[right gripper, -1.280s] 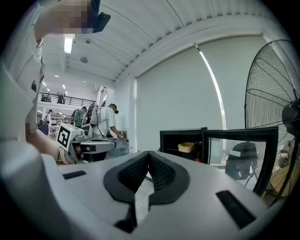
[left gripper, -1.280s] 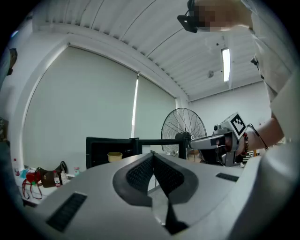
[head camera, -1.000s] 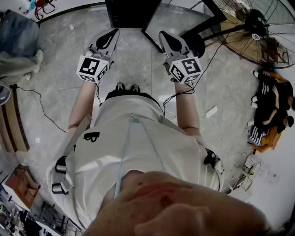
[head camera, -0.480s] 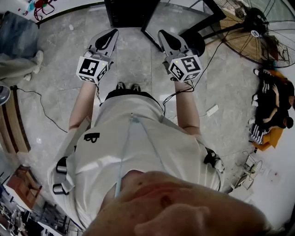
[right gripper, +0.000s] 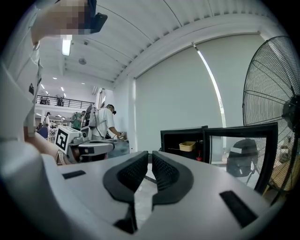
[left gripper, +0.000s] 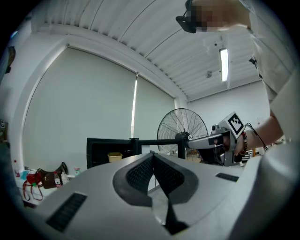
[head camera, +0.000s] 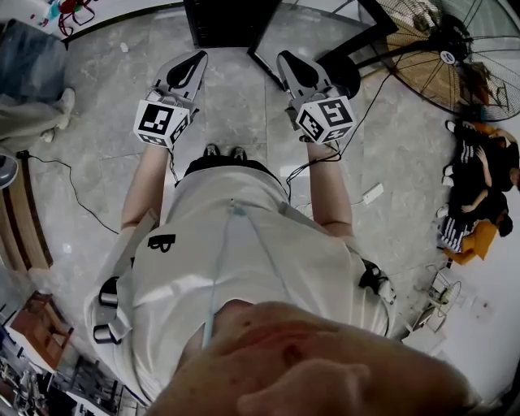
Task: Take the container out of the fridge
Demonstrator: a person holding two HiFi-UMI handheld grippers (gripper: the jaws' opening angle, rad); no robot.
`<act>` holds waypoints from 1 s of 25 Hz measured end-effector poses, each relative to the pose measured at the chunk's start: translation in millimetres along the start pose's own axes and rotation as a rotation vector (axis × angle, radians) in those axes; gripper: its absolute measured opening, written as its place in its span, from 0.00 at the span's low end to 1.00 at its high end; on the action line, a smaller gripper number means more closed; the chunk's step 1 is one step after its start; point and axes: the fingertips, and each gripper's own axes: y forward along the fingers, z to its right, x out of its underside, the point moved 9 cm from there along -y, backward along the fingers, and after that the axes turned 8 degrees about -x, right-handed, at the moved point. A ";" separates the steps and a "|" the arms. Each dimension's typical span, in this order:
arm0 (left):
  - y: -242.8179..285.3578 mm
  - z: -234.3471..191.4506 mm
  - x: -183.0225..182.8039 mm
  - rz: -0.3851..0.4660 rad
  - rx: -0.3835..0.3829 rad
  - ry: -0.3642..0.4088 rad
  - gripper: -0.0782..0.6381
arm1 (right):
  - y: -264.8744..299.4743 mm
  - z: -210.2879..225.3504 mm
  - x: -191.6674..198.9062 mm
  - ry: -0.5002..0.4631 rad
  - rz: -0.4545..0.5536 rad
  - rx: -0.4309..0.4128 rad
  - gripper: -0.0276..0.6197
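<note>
A small black fridge [head camera: 227, 20] stands on the floor ahead of me with its glass door [right gripper: 239, 150] swung open. On a shelf inside it sits a yellow container [right gripper: 187, 146], which the left gripper view also catches as the yellow container [left gripper: 115, 156]. My left gripper [head camera: 195, 57] and right gripper [head camera: 284, 58] are held side by side, level, pointing at the fridge from a short way off. Both are shut with nothing between their pads; the left gripper's jaws [left gripper: 152, 157] and the right gripper's jaws [right gripper: 150, 161] meet at their tips. Neither touches the fridge.
A large standing fan [head camera: 455, 57] is to the right of the fridge, its base next to the open door. Cables and a power strip [head camera: 372, 196] lie on the floor at right. Someone sits at the far right [head camera: 479, 195]. A red bottle [right gripper: 199, 154] stands inside the fridge.
</note>
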 end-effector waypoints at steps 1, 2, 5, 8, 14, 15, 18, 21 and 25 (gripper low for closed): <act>-0.5 -0.2 -0.3 -0.001 -0.001 -0.001 0.12 | 0.1 -0.3 -0.5 0.002 0.001 -0.001 0.07; -1.2 -0.3 -0.5 -0.001 -0.002 -0.002 0.12 | 0.1 -0.8 -0.8 0.002 0.001 -0.002 0.07; -2.7 0.2 -1.3 -0.002 -0.003 0.010 0.12 | -0.2 -1.9 -1.1 0.000 -0.001 0.003 0.07; -1.8 2.3 -3.3 -0.001 0.002 0.037 0.12 | 0.4 -0.8 0.0 -0.001 -0.007 0.012 0.07; -2.3 3.6 -2.2 0.002 0.009 0.036 0.12 | 4.5 -0.7 2.3 0.014 -0.018 -0.006 0.25; -2.9 3.0 -2.1 0.001 0.007 0.035 0.12 | 5.4 -1.5 2.5 0.015 -0.020 -0.013 0.25; -3.7 1.8 -1.2 0.001 0.001 0.032 0.12 | 6.9 -2.3 4.1 0.018 -0.026 -0.026 0.30; -4.9 1.4 -0.5 0.002 -0.001 0.031 0.12 | 8.1 -3.7 5.9 0.025 -0.029 -0.041 0.36; -6.3 1.5 0.7 0.003 -0.001 0.027 0.12 | 10.0 -6.3 6.1 0.020 -0.028 -0.062 0.42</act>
